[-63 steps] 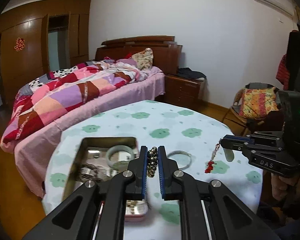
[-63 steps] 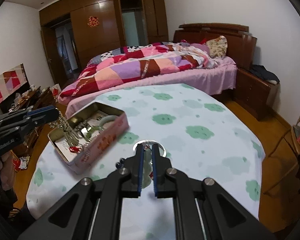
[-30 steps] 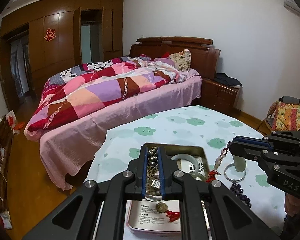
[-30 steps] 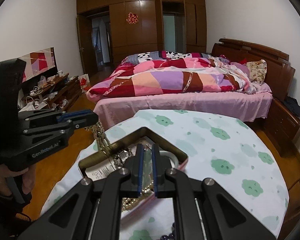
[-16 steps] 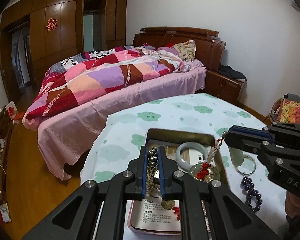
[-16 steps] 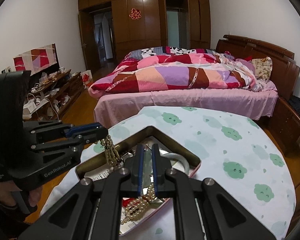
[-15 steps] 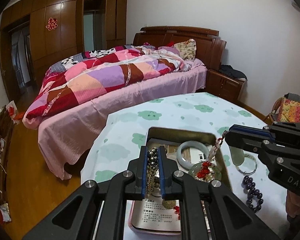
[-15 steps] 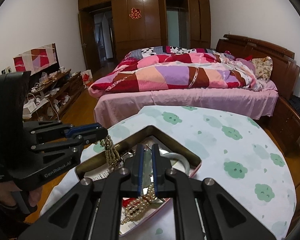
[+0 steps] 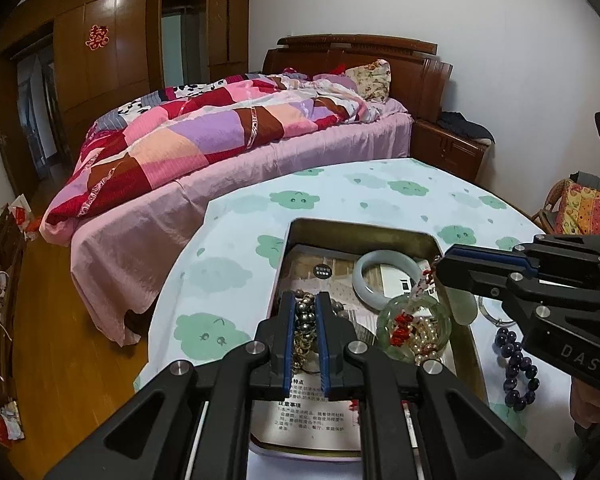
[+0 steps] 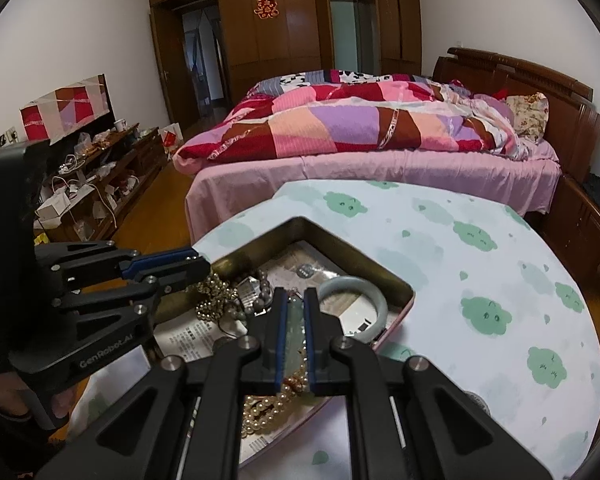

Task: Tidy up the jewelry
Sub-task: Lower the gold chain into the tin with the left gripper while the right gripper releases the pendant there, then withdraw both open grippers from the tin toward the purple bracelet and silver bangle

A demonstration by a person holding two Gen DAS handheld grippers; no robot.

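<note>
Both claws have sunk lower over the tin (image 9: 362,232) since half a second ago | left claw (image 9: 305,320) clamped on a bead strand (image 9: 303,312) trailing into the tin | right claw (image 10: 295,320) pinching a pale green pendant (image 10: 295,322) above the pearls (image 10: 268,404) | jade bangle (image 9: 386,276) lies inside | purple bracelet (image 9: 518,368) on the table (image 9: 380,196) beside the tin | bed (image 9: 204,148) beyond.

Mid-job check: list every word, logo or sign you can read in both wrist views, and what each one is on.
"DAS": body of the right gripper.
"GenRobot.AI": body of the left gripper.
Red double-happiness sign: on the wardrobe door.
Printed leaflet lining the tin: Chinese text, too small to read.
Black round sticker in the tin: blurred, unreadable.
</note>
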